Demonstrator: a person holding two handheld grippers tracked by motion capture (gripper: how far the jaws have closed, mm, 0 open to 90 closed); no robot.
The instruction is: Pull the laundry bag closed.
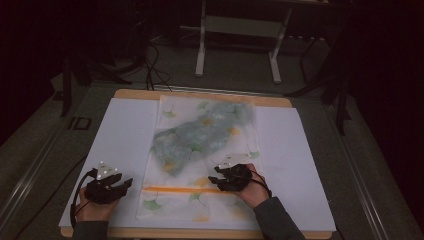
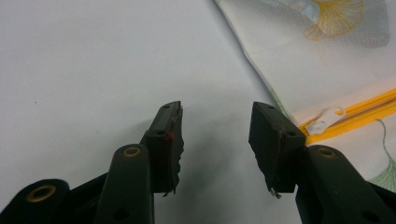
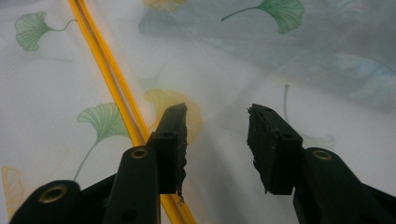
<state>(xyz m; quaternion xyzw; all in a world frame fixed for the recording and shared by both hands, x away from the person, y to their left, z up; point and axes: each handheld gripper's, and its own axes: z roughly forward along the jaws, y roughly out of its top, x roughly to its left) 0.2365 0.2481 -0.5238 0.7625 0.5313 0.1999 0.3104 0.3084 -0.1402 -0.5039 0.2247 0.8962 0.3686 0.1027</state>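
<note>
White tabletop (image 1: 125,130): 1 leaf-print pouch (image 1: 200,150), orange zipper (image 1: 180,189). Left claw (image 1: 125,183) wide, beside pouch, empty. Right claw (image 1: 214,178) wide, over pouch, empty.

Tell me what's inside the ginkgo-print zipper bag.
Through the translucent bag a grey-blue, mottled mass shows, filling its far half. The fabric blurs it, so what it is cannot be told.

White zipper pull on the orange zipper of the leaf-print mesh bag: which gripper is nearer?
Left. The left gripper is beside the white zipper pull, over white paper; the right gripper is over the bag, farther along the orange zipper.
</note>
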